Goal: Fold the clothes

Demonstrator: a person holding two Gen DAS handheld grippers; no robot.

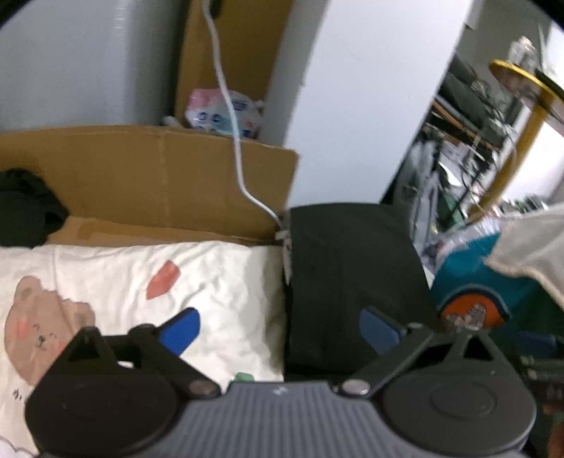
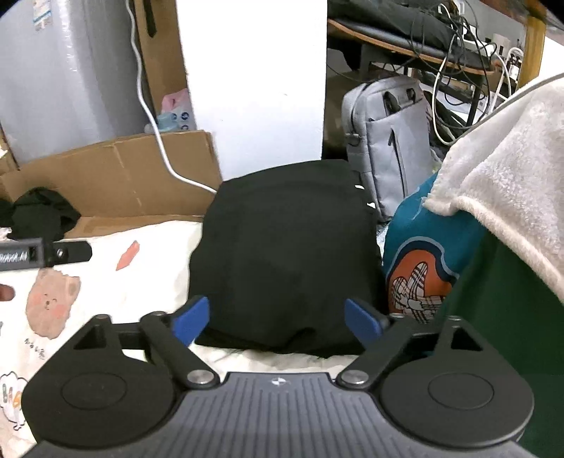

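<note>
We hold the left gripper (image 1: pixel 280 329), a black two-finger unit with blue fingertip pads (image 1: pixel 181 331), angled downward with its jaws spread wide and nothing between them. We hold the right gripper (image 2: pixel 276 320), of the same build, likewise angled downward, its blue pads (image 2: pixel 361 322) apart and gripping nothing.

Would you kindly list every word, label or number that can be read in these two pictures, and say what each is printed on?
"BA": coloured letters in a cloud print on the white bear sheet, cut off at the picture's edge.
Small dark characters under the bear print: too small to read.
White lettering on the left gripper at the left edge: blurred, unreadable.
Printing on the pink and blue packet: too blurred to read.
Label on the grey wrapped roll: too small to read.
</note>
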